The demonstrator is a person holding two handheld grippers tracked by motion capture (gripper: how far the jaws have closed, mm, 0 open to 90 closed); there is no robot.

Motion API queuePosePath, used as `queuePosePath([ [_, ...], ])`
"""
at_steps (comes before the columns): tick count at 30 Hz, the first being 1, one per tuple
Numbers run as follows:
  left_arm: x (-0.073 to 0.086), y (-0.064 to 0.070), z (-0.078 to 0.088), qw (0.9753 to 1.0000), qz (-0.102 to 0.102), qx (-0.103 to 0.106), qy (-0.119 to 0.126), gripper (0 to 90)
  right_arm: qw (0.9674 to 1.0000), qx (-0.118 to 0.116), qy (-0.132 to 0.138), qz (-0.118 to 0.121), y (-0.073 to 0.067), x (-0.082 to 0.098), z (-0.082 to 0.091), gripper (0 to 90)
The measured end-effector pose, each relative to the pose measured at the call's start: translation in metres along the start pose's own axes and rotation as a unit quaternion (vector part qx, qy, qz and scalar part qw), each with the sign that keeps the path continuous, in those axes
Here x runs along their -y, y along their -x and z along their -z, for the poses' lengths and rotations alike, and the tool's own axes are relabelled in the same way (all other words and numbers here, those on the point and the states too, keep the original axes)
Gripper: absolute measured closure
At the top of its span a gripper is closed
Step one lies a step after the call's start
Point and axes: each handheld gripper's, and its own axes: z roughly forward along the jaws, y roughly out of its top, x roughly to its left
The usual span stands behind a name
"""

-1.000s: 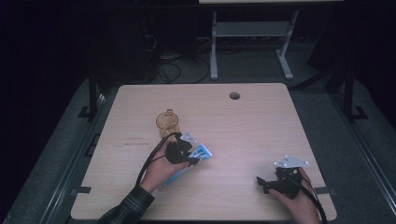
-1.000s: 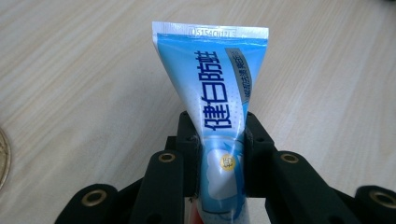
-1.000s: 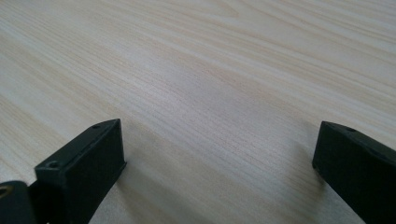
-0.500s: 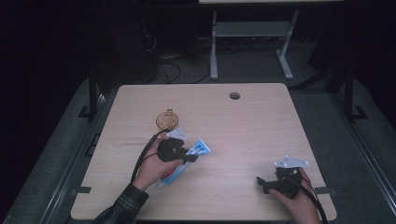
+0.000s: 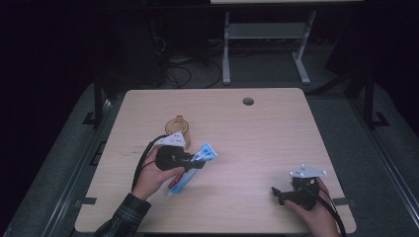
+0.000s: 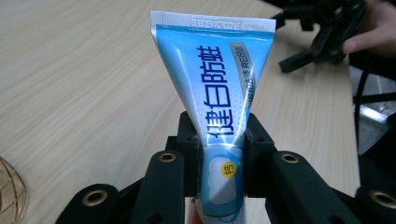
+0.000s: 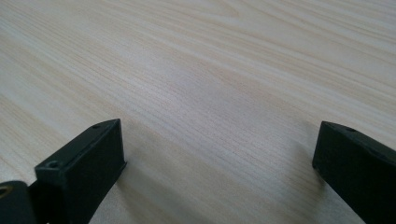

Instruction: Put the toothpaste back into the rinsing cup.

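cup [image 5: 177,127]: amber, see-through, on the table [image 5: 257,133] left of centre, just beyond the left gripper; its rim also shows at the bottom left corner of the left gripper view [image 6: 10,196].
left hand [image 5: 150,177]: enters from the bottom edge in a plaid sleeve [image 5: 123,219], wrapped round the left gripper's body.
left gripper [image 5: 195,163]: over the left half of the table, pointing right; a cable loops from its rear. jaws closed narrow on the tube, one pad pressed to each side of it, seen plainly in the left gripper view [image 6: 219,144].
tube [image 5: 192,165]: blue and white toothpaste tube with dark blue print; pinched across its middle. crimped flat end [image 6: 212,25] points away from the gripper toward table centre; cap end reaches back toward the hand. whether it touches the table cannot be told.
table centre: bare light wood, a round hole [image 5: 248,101] near the far edge.
right gripper [image 5: 276,193]: near the front right corner, well apart from the tube, pointing left, grey plate on top. jaws spread wide with bare wood between them [image 7: 219,154]; gripping nothing.
right hand [image 5: 316,215]: holds the right gripper from behind, at the bottom edge.
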Motion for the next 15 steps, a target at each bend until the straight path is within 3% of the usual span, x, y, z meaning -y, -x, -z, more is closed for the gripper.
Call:
queuePosePath([
  [8,-0.001,-0.001,0.008,0.9988,-0.016,0.022,0.042,73.2,1.0000,-0.001,0.000,-0.001,0.000,0.000,0.000,1.6],
  [15,-0.008,0.000,0.013,0.9983,-0.019,0.015,0.052,73.1,1.0000,-0.001,0.000,-0.001,0.000,0.000,0.000,1.6],
])
